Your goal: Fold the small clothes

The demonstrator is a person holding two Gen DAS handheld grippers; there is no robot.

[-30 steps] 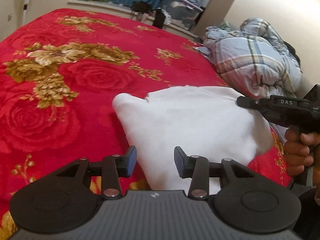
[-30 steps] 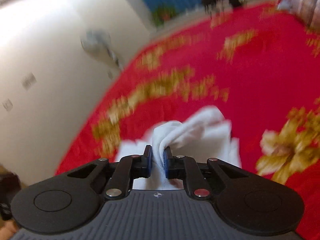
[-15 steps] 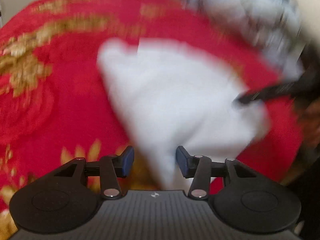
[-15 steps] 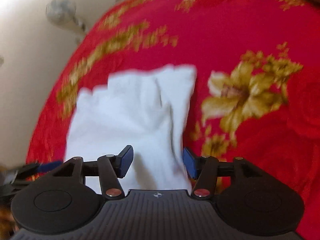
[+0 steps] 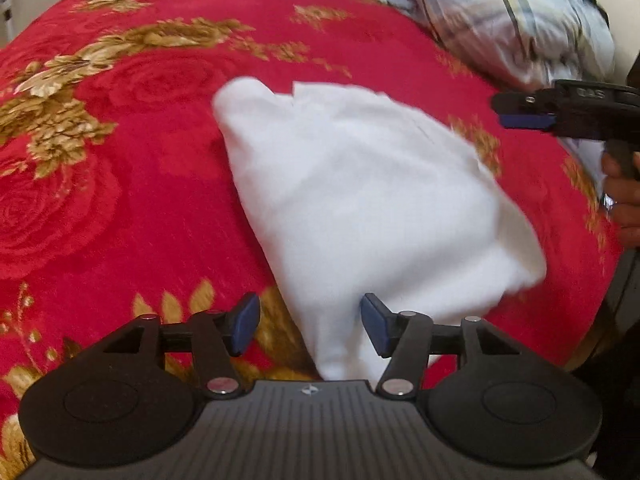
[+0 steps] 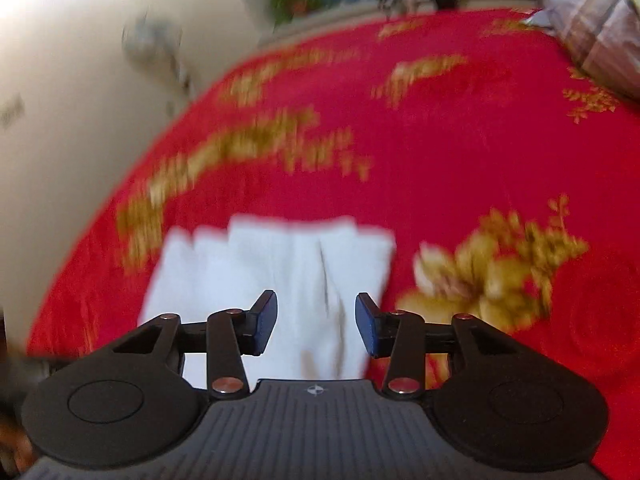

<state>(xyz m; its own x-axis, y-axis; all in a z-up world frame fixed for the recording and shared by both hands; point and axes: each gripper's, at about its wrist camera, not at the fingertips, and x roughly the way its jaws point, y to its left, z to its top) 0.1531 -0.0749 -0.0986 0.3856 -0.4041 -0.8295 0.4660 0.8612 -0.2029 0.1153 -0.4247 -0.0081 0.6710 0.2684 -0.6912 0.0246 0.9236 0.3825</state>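
A small white garment (image 5: 360,184) lies folded on the red blanket with gold flowers (image 5: 120,200). My left gripper (image 5: 310,312) hovers over its near corner. The jaws are opening, and the cloth lies beneath the gap, untouched by the pads. My right gripper (image 5: 520,114) shows at the right edge, gripped by a hand (image 5: 624,200), apart from the cloth. In the right wrist view, the right gripper (image 6: 316,310) is above the garment (image 6: 272,256). Its jaws are closing, with cloth under the gap and not pinched.
A plaid quilt (image 5: 512,12) is bunched at the bed's far right, also in the right wrist view (image 6: 592,12). A pale wall (image 6: 60,100) runs along the bed's left side. The bed edge drops off close by on the right (image 5: 616,280).
The right gripper let go of the bunched white cloth and opened; the cloth now lies flat. The left gripper sank closer to the garment with its jaws wider.
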